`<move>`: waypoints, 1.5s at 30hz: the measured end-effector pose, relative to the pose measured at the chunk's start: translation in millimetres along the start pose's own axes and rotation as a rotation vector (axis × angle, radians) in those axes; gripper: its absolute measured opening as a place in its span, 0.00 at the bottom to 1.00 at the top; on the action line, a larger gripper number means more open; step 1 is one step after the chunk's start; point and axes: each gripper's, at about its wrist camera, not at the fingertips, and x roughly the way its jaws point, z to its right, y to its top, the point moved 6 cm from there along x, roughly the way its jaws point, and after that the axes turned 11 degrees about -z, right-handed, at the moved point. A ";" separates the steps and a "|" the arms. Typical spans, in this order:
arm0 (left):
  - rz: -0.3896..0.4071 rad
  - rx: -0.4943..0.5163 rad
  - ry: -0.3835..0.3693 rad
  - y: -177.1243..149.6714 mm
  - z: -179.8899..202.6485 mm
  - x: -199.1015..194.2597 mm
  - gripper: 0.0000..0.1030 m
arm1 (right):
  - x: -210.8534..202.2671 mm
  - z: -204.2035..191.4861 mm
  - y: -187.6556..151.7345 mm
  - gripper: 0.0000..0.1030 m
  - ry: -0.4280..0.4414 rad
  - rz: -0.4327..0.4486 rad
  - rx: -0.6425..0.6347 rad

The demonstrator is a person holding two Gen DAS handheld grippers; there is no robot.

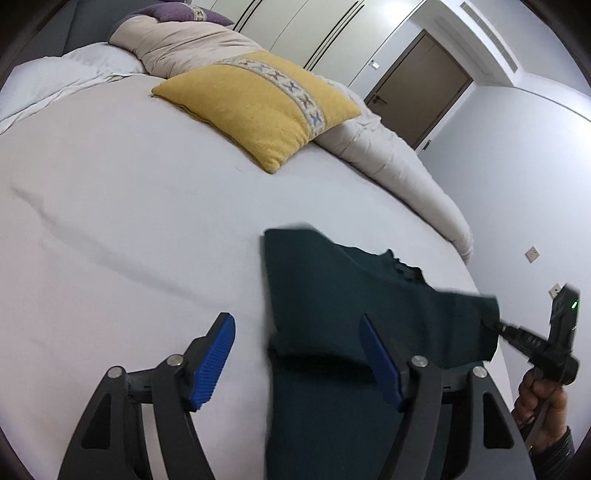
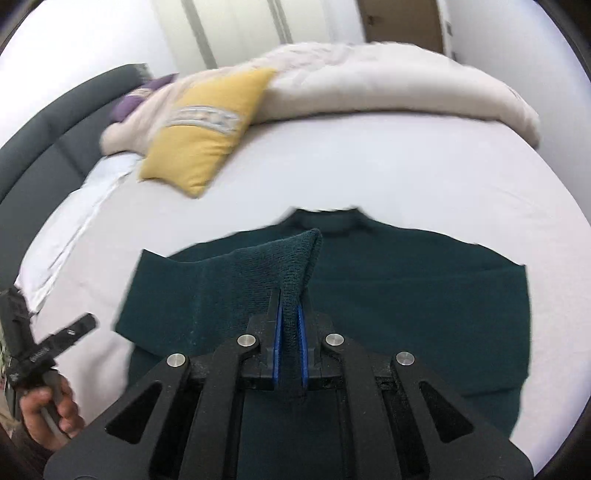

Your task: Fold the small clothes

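A dark green knit sweater (image 2: 406, 288) lies flat on the white bed sheet (image 2: 369, 166), collar at the far side. My right gripper (image 2: 290, 321) is shut on the sweater's left sleeve cuff (image 2: 295, 258) and holds it raised over the sweater's body. In the left wrist view the sweater (image 1: 332, 295) lies below and right of my left gripper (image 1: 299, 354), which is open and empty above the sweater's left edge. The right gripper (image 1: 495, 325) shows there pinching the cloth at the right. The left gripper (image 2: 74, 328) appears at the left edge of the right wrist view.
A yellow pillow (image 1: 258, 107) lies on the bed beyond the sweater, also in the right wrist view (image 2: 199, 144). A cream duvet (image 1: 399, 166) is bunched along the far bed edge. A purple cushion (image 1: 177, 13) and a dark headboard (image 2: 55, 147) are farther off. A brown door (image 1: 421, 88) stands behind.
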 end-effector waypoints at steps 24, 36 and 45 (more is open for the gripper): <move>-0.113 0.124 0.241 63.6 8.6 100.7 0.08 | 68.2 77.7 -23.4 0.06 0.013 -0.089 0.123; -0.095 0.049 0.194 57.3 -9.0 98.1 0.24 | 86.6 87.6 -23.3 0.09 0.089 -0.127 0.230; -0.155 0.128 0.235 20.0 7.1 97.9 0.44 | 77.1 65.8 -34.1 0.27 0.048 -0.150 0.179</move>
